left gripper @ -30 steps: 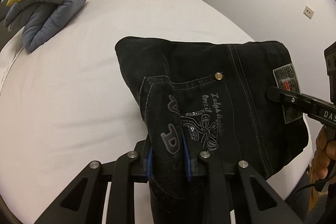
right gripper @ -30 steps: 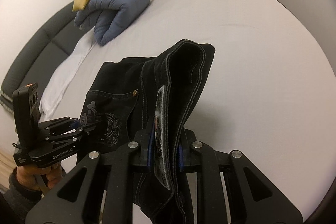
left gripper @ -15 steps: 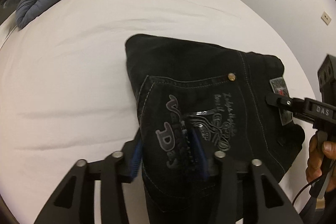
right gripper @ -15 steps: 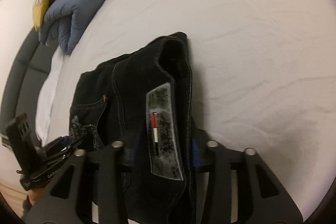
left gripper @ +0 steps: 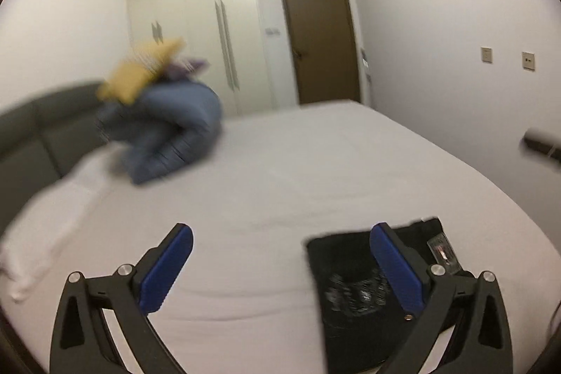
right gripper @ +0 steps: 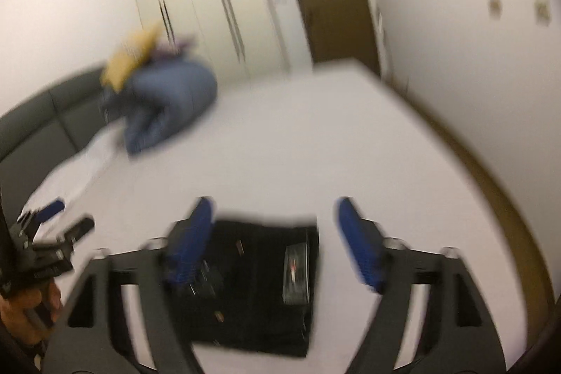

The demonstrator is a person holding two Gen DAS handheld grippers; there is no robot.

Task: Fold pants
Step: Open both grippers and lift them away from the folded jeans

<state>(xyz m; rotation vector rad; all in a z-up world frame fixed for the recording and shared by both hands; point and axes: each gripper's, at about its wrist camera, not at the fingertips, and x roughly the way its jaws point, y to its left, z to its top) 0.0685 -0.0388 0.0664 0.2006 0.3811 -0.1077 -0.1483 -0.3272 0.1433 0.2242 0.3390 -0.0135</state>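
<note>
We hold both grippers raised over the bed (left gripper: 315,163), aimed slightly down. Left gripper (left gripper: 280,263) and right gripper (right gripper: 277,240): jaws just opened wide, empty; pants (right gripper: 259,286) lie released below.

- Your left gripper (left gripper: 280,242) was clamped on the pocket side of the black pants (left gripper: 350,272) a second ago — its jaws have just been opening and now stand wide, nothing between the blue pads (left gripper: 164,272).
- Your right gripper (right gripper: 277,216) gripped the waistband by the label (right gripper: 296,269); its jaws have just been opening too, and the cloth is free of them.
- The pants, earlier lifted at the near edge, now lie folded flat on the white bed (left gripper: 315,163).
- Both cameras have swung up from the bed — the wardrobe (left gripper: 210,34) and door (left gripper: 319,37) now fill the upper view.
</note>
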